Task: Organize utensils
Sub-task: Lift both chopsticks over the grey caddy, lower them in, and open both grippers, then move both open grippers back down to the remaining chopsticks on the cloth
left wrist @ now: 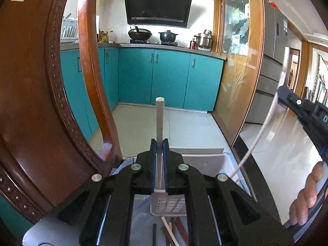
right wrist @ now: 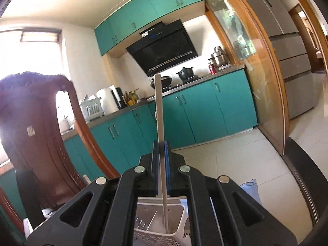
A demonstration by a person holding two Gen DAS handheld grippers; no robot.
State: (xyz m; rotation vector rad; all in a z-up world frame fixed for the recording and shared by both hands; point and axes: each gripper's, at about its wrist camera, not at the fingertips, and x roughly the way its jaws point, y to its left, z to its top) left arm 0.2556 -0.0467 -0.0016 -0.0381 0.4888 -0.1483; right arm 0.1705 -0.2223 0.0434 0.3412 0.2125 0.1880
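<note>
Closest to us, our left gripper is clamped on the flat handle of a pale grey slotted plastic spatula, its long axis running forward along the fingers, blade hanging below over loose brown and white chopsticks. Rightward, our right gripper pinches a long white plastic utensil handle; its lower end dips into the white slatted plastic utensil basket directly beneath, so we judge lowering comes next.
</note>
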